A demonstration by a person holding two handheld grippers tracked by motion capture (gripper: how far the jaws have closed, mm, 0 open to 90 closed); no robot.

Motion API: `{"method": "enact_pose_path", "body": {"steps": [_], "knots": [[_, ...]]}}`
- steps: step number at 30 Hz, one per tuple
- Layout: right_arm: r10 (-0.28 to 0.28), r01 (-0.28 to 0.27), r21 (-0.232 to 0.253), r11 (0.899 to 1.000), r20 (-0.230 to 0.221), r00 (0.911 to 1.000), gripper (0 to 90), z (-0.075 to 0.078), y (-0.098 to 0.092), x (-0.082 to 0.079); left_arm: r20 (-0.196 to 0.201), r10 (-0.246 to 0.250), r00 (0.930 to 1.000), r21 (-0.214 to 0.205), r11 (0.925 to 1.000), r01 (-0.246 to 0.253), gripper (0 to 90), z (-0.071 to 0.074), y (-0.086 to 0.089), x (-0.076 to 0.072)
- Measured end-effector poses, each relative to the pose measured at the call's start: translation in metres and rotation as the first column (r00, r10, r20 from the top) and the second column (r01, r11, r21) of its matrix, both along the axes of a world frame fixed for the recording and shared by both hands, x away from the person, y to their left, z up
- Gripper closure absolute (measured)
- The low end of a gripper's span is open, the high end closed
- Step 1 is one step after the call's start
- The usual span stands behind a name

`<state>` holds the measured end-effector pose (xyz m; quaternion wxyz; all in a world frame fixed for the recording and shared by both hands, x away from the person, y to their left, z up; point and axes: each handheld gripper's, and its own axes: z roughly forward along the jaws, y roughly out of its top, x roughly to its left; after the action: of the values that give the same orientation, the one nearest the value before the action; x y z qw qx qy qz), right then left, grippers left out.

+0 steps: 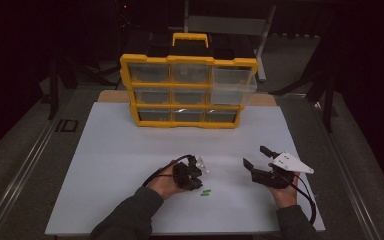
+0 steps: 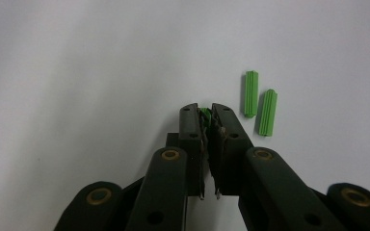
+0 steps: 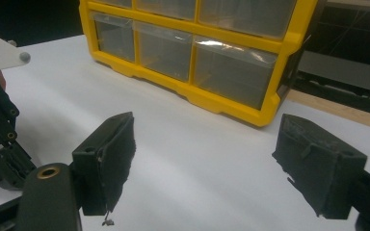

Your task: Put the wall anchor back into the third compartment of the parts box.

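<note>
Pinching a green plug [image 2: 205, 114], left claw [image 2: 205, 113] nearly closed.

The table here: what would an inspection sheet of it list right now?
Surface: white table top, bare in the middle.
Job's things: one green plug pinched in the left gripper; two green plugs lying loose beside it.
Clutter: nothing seen.
Grippers: left gripper shut on the plug; right gripper open, holding nothing.
Cables: black cable trailing from the right gripper.
Surroundings: yellow drawer cabinet at the far edge, one top drawer pulled out; dark room.
</note>
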<state>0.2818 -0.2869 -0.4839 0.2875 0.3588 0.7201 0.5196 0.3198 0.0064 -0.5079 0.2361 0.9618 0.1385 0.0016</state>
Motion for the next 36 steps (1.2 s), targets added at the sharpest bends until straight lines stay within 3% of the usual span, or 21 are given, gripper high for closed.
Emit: {"method": "enact_pose_path", "body": {"steps": [5,15,22,36], "knots": [[0.004,-0.004,0.0,1.0,-0.001,1.0,21.7,0.0,0.0,0.0,-0.002,-0.022,0.9997,0.013,0.9997,0.022,85.0,0.001,0.005,0.001],[0.008,-0.008,0.003,1.0,-0.004,1.0,21.7,0.0,0.0,0.0,-0.01,0.01,0.9999,0.029,0.9995,-0.009,85.0,0.005,0.024,0.007],[0.009,-0.009,0.003,1.0,-0.002,1.0,21.6,0.0,0.001,0.0,-0.021,0.059,0.998,-0.025,0.9979,-0.06,84.9,0.015,0.038,0.013],[0.01,-0.01,0.008,1.0,-0.003,0.9999,21.7,-0.001,0.0,0.0,0.01,0.093,0.9956,-0.075,0.993,-0.092,84.9,0.053,0.067,0.026]]}}
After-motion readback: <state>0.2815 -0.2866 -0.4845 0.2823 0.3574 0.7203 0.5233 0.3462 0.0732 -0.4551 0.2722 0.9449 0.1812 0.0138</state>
